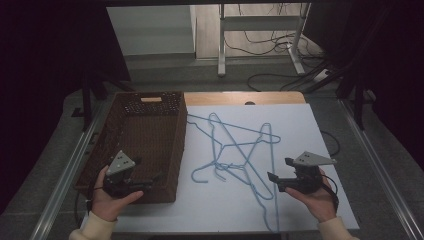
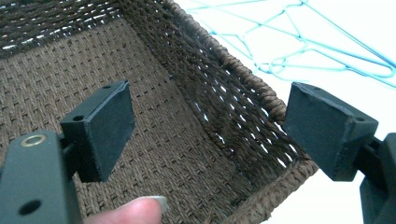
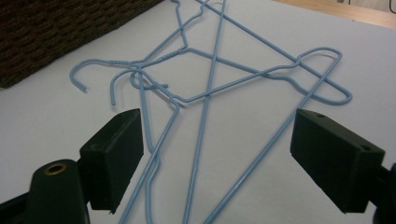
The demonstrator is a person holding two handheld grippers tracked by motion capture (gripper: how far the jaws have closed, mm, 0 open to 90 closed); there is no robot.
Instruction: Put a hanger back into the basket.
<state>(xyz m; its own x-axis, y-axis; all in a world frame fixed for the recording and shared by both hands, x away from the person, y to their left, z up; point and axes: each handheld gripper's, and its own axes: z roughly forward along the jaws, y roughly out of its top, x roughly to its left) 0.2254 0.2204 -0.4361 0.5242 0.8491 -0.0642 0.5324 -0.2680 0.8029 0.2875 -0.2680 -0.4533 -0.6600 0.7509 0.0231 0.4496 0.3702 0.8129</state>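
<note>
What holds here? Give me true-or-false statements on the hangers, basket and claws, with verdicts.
1. The hangers lie inside the basket. False: they lie on the white sheet to the right of the basket.
2. The left claw is over the basket's near end. True.
3. The right claw grips a hanger. False: its jaws stand open, with hanger wires on the sheet below them.
4. The basket has nothing in it. True, as far as its floor shows.
5. The hangers are red. False: they are light blue.
6. The left claw is open. True.
</note>
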